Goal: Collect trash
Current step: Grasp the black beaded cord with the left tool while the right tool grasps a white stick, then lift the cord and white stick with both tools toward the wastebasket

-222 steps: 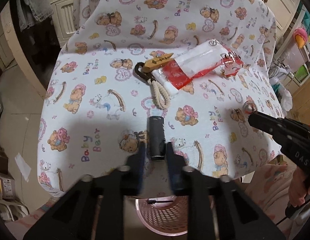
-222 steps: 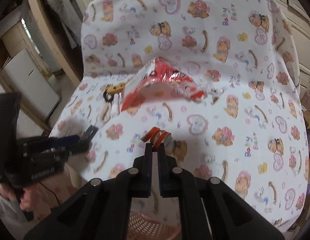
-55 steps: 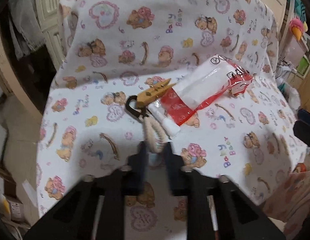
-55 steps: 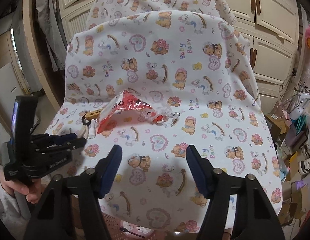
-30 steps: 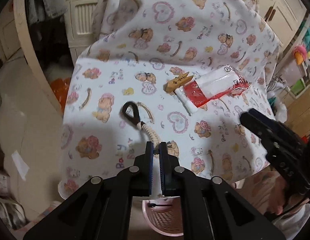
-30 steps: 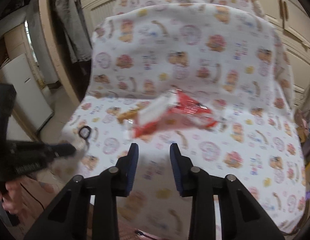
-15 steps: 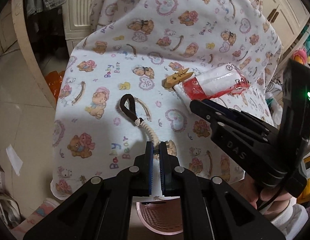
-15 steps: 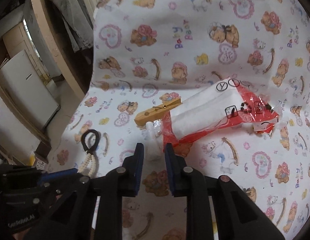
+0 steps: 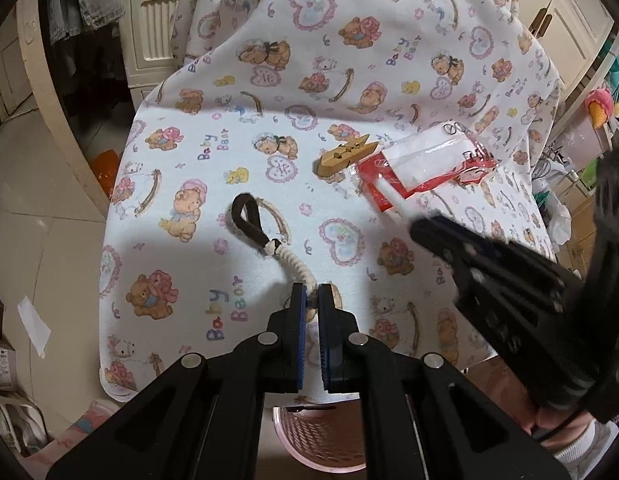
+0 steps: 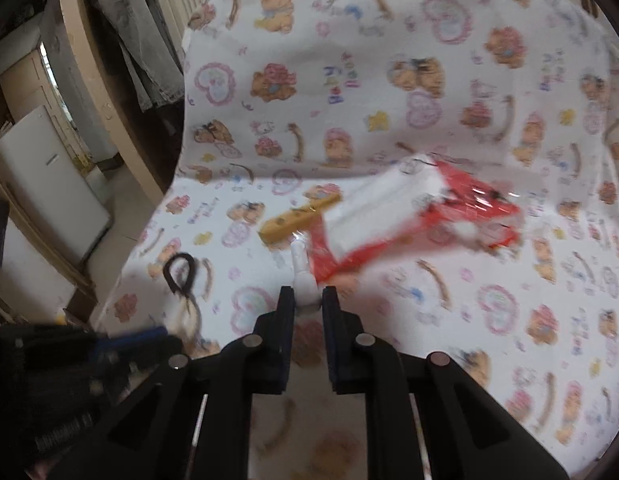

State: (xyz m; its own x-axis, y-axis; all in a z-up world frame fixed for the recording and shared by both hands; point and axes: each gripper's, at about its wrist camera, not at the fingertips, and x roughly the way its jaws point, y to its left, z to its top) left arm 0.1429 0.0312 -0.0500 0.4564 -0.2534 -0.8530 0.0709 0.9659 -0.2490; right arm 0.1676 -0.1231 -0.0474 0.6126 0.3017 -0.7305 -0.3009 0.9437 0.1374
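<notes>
A cream braided cord [image 9: 294,265] with a black loop [image 9: 248,220] lies on the bear-print cloth, and my left gripper [image 9: 312,293] is shut on its near end. A red-and-white wrapper [image 10: 409,216] lies further back beside a wooden clothespin [image 10: 299,216]. A white twisted strip [image 10: 303,270] sticks out from under the wrapper's near corner. My right gripper [image 10: 308,295] has that strip between its fingers; its jaws are closing and the pads look pressed on it. In the left wrist view the right gripper [image 9: 419,229] reaches in from the right to the strip's end [image 9: 397,204].
A pink mesh basket [image 9: 321,440] stands on the floor below the cloth's front edge. The cloth [image 9: 349,60] rises steeply behind the items. Cabinets and hanging clothes [image 10: 149,40] are at the left, cluttered shelves at the right.
My right gripper came forward and down to the white strip and its jaws narrowed around it. The left gripper kept still, shut on the cord.
</notes>
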